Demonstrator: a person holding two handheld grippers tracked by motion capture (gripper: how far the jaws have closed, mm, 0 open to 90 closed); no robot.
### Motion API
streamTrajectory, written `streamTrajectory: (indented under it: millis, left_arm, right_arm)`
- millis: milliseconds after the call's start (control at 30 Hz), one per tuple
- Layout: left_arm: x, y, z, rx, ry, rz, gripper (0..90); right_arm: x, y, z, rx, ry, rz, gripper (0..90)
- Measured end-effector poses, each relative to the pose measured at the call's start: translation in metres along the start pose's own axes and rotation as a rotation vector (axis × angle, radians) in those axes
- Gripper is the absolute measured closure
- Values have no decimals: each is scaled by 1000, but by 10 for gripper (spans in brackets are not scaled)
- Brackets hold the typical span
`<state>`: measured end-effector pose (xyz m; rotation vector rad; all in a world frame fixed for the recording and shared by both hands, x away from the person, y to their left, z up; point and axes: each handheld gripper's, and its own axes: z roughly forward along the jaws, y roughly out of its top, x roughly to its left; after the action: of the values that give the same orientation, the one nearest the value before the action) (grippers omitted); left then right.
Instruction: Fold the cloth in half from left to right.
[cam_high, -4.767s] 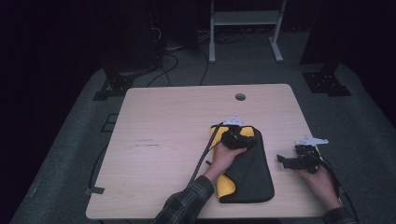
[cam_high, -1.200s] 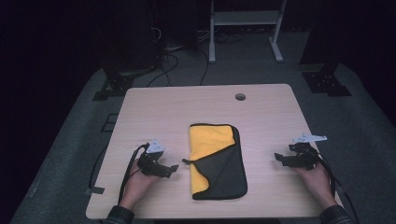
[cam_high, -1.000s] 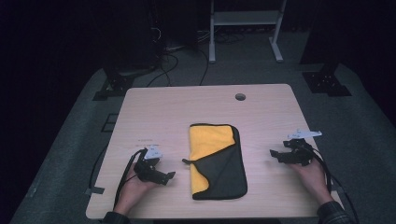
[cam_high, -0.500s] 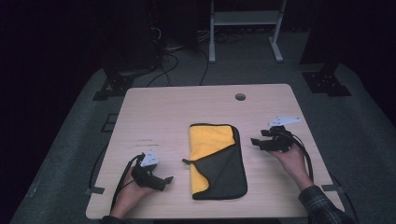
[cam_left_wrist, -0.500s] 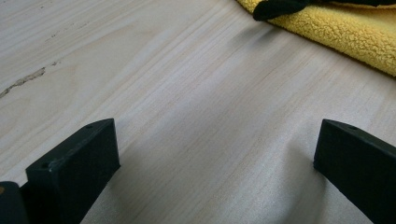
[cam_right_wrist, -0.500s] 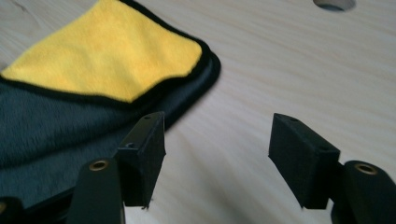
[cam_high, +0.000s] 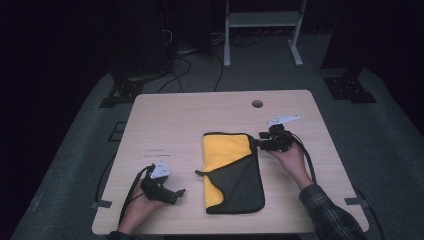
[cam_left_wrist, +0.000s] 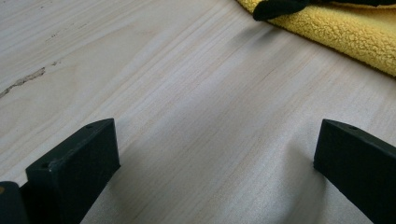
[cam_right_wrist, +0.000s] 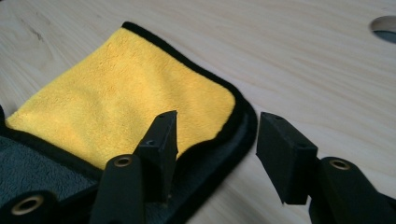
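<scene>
Dark floor and tangled cables surround the pale wooden worktop (cam_high: 200, 115), which has a round hole (cam_high: 257, 103) near its far edge. On it lies a folded cloth (cam_high: 231, 170), yellow on its far half and grey on the near half, with a black hem all round. It sits a little right of the middle of the worktop.

My right gripper (cam_high: 260, 144) is at the cloth's far right corner. Seen from the right gripper view, its jaws are spread apart and straddle that corner's black hem (cam_right_wrist: 243, 116), one jaw over the yellow fleece, the other over bare wood; nothing is pinched between them. I cannot tell whether the jaw tips touch the cloth.

My left gripper (cam_high: 176, 194) rests low over the worktop near the front left, well apart from the cloth's left edge. Its jaws are wide apart too, with only bare wood between them, and the yellow edge of the cloth (cam_left_wrist: 336, 32) lies beyond them.
</scene>
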<state>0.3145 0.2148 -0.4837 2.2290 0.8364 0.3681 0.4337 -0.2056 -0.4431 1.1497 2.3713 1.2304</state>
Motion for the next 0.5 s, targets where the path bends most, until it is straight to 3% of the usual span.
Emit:
streamTrajectory:
  millis: [133,200,233,367,500]
  left_arm:
    - [0,0,0,0,0,0,0]
    - [0,0,0,0,0,0,0]
    - [0,0,0,0,0,0,0]
    - [0,0,0,0,0,0,0]
    - [0,0,0,0,0,-1,0]
  right_arm:
    - [9,-3,17,65,7,-18,516]
    - [11,-5,22,104,-9,-25,584]
    - [12,-6,24,122,-2,-22,668]
    - [10,-8,22,138,11,-21,861]
    - [10,-9,13,133,2,-27,872]
